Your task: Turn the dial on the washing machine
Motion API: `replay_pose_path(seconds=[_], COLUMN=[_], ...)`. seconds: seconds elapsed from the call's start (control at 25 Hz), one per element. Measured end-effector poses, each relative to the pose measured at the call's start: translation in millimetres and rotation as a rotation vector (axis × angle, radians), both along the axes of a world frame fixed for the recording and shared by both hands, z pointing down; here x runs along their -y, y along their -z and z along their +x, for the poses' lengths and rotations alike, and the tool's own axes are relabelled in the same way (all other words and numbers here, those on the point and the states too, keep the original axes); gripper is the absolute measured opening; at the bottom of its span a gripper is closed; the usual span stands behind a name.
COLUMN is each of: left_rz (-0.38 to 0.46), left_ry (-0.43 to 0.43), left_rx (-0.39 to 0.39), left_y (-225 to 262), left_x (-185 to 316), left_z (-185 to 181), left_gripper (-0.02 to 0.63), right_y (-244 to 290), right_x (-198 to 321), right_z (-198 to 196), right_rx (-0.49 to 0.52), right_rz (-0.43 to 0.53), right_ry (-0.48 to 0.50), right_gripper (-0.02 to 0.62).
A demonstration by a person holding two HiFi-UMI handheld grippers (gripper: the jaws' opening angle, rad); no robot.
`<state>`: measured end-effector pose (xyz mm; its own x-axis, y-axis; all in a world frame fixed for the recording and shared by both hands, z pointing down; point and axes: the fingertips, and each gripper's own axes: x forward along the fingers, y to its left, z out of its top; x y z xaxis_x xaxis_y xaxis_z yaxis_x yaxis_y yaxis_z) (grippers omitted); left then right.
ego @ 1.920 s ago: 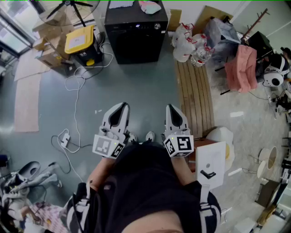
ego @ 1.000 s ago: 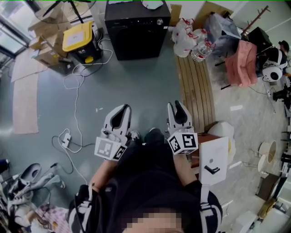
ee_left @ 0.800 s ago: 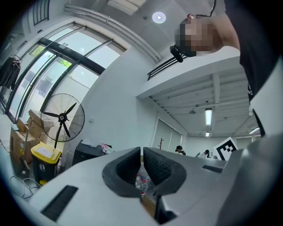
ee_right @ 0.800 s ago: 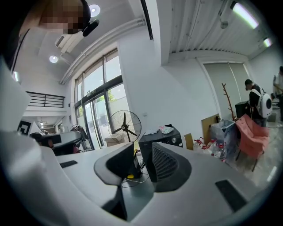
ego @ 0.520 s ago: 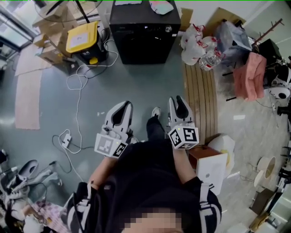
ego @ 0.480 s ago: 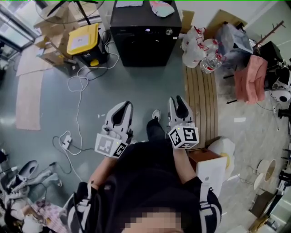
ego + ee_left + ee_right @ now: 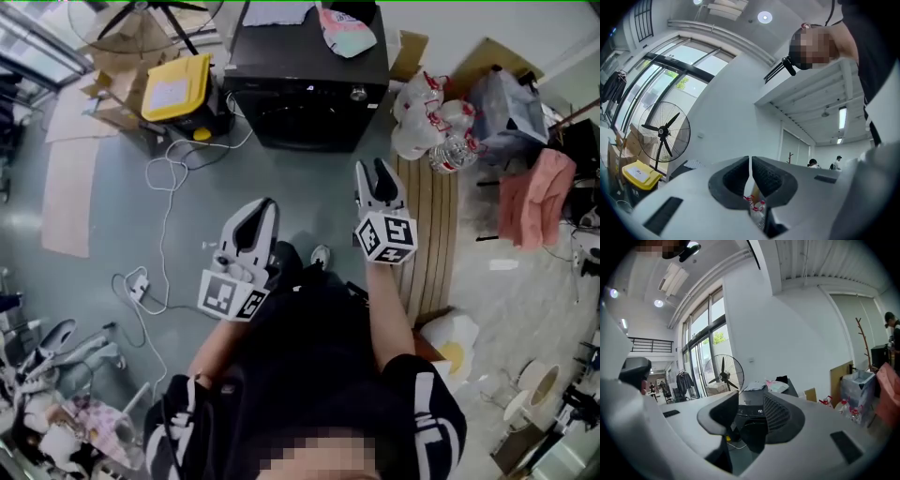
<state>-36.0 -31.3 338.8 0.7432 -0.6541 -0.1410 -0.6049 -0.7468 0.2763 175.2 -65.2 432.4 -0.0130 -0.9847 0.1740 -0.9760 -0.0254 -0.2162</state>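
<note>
Low in the head view was the person's dark top, with one gripper held out in front on each side. The left gripper point(image 7: 264, 206), left of the middle, had its two ribbed black pads pressed almost together, with only a thin crack between them and nothing in it. The right gripper point(image 7: 373, 169), a bit higher and to the right, had just been opening its jaws. They stood about half apart with nothing between them, only a far look at the machine through the gap. Past both lay smooth grey floor point(image 7: 309, 197) and a loopy white cable point(image 7: 164, 178). The washing machine point(image 7: 309, 103) stood at the top middle, a big black box, well apart from both grippers. The dial point(image 7: 357, 94) was a small round shiny knob near the upper right corner of its front. It was too tiny to tell if its edge had ridges. It looked hard and smooth, so it could be slippery, and I think it would turn stiffly. The best hold would be one pad on each side of its round edge. The machine looked heavy and should not slide.
</note>
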Motion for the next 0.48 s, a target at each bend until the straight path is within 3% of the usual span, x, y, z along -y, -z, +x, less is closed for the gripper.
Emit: replay_pose_path(seconds=[0.24,0.48], left_rz=[-0.048,-0.092], left_ry=[-0.041,-0.096], left_rx=[0.014,0.003], left_y=[-28,-57], left_x=[75,178], left_z=[45,89], left_gripper=[0.037,0.037], right_y=[-72,-177], right_x=[112,223], right_z=[59,110], right_rx=[0.047,0.095], right_rz=[-0.084,-0.234], right_ry=[-0.046,-0.061], right_gripper=[0.205,0.270])
